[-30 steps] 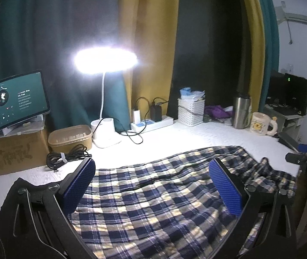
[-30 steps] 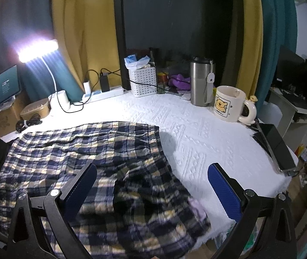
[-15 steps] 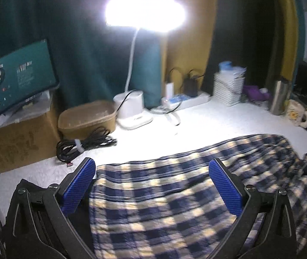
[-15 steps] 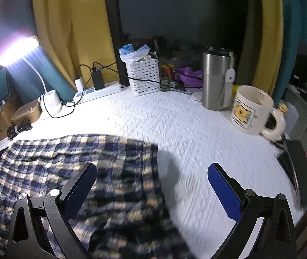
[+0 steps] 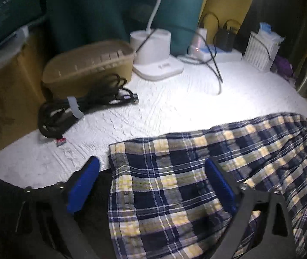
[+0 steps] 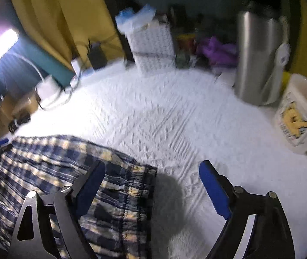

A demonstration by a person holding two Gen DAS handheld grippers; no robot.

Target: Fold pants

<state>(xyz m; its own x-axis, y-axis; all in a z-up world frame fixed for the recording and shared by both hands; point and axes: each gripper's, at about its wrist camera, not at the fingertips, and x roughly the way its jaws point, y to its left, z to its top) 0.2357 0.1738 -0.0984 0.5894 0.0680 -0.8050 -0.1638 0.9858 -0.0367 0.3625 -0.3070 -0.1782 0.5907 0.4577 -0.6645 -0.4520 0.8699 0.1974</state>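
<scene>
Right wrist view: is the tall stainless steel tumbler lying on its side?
No, the tall stainless steel tumbler stands upright on the white textured table cover.

1. We see a white textured cover [image 6: 175, 116] spread over the whole work surface.
2. We see teal curtain [image 5: 114, 10] and yellow curtain [image 6: 52, 15] hanging behind it, with a dark gap between.
3. We see a white lamp base [image 5: 155, 51] standing at the back; its lit head [image 6: 0, 47] glares at upper left in the right view.
4. We see a cardboard box [image 5: 4, 95] along the left edge, a tan tub [image 5: 88, 67] beside it.
5. We see a power strip [image 5: 205, 51] with plugs against the curtain.
</scene>
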